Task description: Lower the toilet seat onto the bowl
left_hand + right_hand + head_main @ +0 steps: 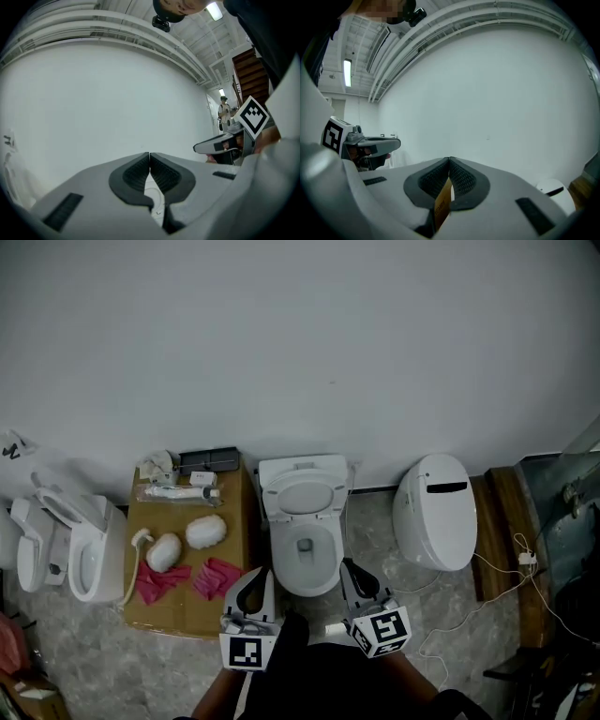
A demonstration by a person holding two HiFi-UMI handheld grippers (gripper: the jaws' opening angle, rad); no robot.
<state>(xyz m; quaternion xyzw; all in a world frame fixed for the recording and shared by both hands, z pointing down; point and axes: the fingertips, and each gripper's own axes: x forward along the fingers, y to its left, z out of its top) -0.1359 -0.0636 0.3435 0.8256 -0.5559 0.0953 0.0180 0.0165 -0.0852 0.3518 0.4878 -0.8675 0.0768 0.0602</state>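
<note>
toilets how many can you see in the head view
3: a white ceramic toilet, seat raised, at centre; a white closed-lid toilet right of it; a white open toilet at left. A white shape at the left edge may be a fourth.

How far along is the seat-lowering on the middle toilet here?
Nothing done: the seat stands raised over the open bowl. In hand: left gripper shut and empty, right gripper shut on a tan strip, both short of the bowl. Left: grasp and lower the seat.
</note>
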